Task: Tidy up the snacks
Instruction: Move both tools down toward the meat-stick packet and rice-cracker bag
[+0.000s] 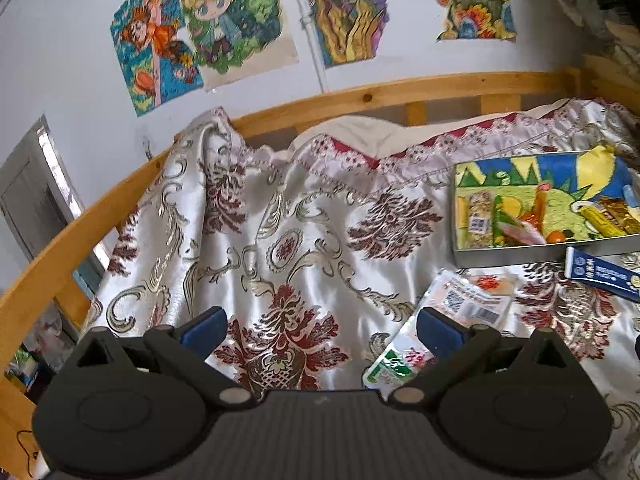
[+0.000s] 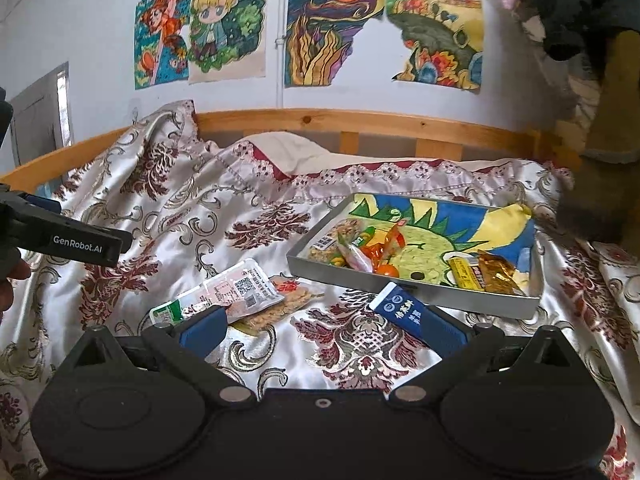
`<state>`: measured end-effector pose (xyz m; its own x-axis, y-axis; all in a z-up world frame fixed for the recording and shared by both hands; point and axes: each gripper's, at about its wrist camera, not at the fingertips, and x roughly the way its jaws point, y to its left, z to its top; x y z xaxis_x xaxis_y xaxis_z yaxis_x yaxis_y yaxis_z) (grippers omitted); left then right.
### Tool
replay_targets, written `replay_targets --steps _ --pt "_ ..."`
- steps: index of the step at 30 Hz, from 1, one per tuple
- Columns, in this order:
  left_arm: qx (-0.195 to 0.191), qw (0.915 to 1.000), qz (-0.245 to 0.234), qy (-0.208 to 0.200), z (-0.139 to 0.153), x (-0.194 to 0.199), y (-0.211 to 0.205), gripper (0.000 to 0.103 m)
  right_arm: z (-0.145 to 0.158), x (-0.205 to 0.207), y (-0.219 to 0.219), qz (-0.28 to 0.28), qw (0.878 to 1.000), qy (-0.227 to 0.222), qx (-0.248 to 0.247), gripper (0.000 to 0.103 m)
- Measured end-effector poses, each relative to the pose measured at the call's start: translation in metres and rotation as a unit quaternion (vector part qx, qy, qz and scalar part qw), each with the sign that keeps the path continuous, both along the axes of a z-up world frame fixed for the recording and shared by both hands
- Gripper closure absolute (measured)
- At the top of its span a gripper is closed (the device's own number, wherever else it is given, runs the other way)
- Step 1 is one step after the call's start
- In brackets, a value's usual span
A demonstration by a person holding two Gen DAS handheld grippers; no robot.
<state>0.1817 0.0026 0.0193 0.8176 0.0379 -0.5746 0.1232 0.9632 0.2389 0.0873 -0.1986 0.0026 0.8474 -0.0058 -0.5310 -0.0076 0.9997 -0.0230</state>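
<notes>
Both tongs hang wide open, gripping nothing, over the patterned bedspread [image 2: 192, 216]. The right tongs [image 2: 324, 328] have a blue snack packet [image 2: 400, 312] just beside the right finger, touching the near wall of the grey tray [image 2: 320, 272]. The left tongs [image 1: 322, 328] hover over bare cloth, with a white packet [image 1: 440, 320] at their 3 o'clock. The tray holds several snacks; at 9 o'clock the bedspread lies open up to the wooden bed rail [image 1: 100, 216].
</notes>
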Motion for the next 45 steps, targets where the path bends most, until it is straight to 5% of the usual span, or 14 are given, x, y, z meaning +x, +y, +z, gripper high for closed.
replay_targets --steps 28,33,41,45 --pt "0.003 0.995 0.042 0.091 -0.036 0.05 0.017 0.0 -0.054 0.076 0.023 0.025 0.999 0.024 -0.022 0.001" --pt "-0.007 0.9948 0.043 0.092 -0.038 0.059 0.02 0.0 -0.06 0.082 0.024 0.026 0.999 0.033 -0.008 0.001" --pt "-0.074 0.9907 0.022 0.112 -0.046 0.083 0.032 0.0 -0.071 0.09 0.035 0.047 0.997 0.054 0.02 0.001" --pt "-0.064 0.9902 0.027 0.121 -0.059 0.096 0.03 0.0 -0.075 0.095 0.041 0.056 0.996 0.065 0.033 0.001"
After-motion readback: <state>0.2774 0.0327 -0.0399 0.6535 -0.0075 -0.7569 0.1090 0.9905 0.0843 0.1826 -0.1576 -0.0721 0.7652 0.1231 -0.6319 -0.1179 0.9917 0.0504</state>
